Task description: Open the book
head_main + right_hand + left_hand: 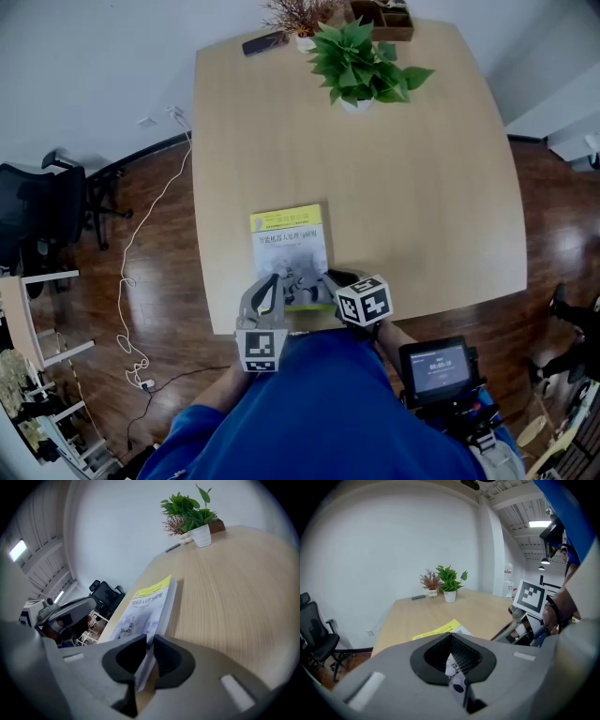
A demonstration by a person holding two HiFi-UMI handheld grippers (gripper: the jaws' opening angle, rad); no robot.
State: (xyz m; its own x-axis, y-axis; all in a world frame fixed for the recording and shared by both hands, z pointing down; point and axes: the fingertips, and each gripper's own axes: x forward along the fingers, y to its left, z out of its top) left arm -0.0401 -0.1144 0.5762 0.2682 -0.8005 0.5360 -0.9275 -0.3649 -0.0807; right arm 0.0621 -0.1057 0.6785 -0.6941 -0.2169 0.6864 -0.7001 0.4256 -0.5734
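A book [290, 246] with a yellow band across the top of its white cover lies flat at the near edge of the wooden table [422, 187]. My left gripper [272, 287] is at the book's near left corner; in the left gripper view its jaws [452, 639] are shut on a lifted bit of the cover, with the yellow band of the book [438, 631] beyond. My right gripper [330, 279] is at the near right corner. In the right gripper view its jaws [149, 643] pinch the edge of the cover, and the book [147, 603] stretches away ahead.
At the table's far end stand a green potted plant [361, 66], a dried plant [300, 17], a wooden box [384, 19] and a dark flat device [265, 42]. An office chair [42, 211] and a loose cable [131, 281] are on the floor to the left.
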